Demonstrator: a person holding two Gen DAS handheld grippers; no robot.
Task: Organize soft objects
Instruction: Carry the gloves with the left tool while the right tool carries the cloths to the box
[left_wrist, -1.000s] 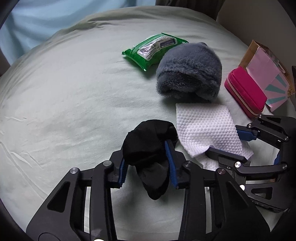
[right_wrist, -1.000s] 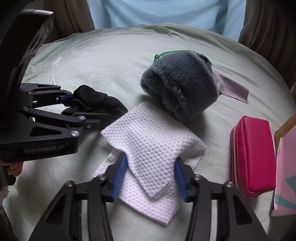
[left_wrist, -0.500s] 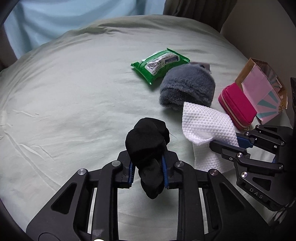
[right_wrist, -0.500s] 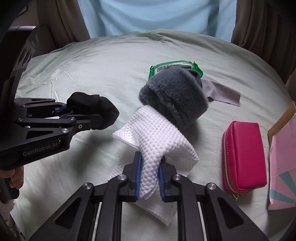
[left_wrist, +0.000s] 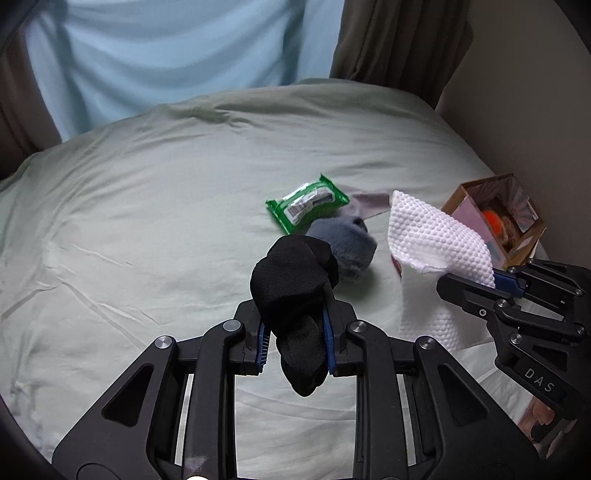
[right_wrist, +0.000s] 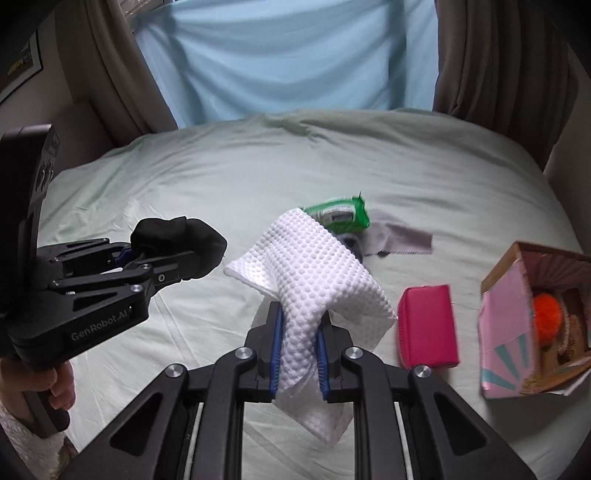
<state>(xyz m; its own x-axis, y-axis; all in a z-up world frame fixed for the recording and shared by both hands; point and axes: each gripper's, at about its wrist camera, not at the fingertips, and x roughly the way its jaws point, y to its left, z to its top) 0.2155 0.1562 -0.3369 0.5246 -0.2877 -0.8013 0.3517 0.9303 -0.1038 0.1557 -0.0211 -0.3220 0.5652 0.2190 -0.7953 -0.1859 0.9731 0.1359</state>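
My left gripper is shut on a black sock bundle and holds it well above the bed; it also shows in the right wrist view. My right gripper is shut on a white textured cloth, lifted off the bed; the cloth shows in the left wrist view too. A grey fluffy item lies on the bed, mostly hidden behind the cloth in the right wrist view. An open pink cardboard box holds an orange fuzzy thing.
A green wipes pack and a grey-mauve thin cloth lie on the pale green bedsheet. A pink zip pouch lies left of the box. Curtains and a wall stand behind the bed.
Both grippers closed on their items a second ago and have since lifted them high off the bed. The sock and the white cloth now hang clear of the sheet.
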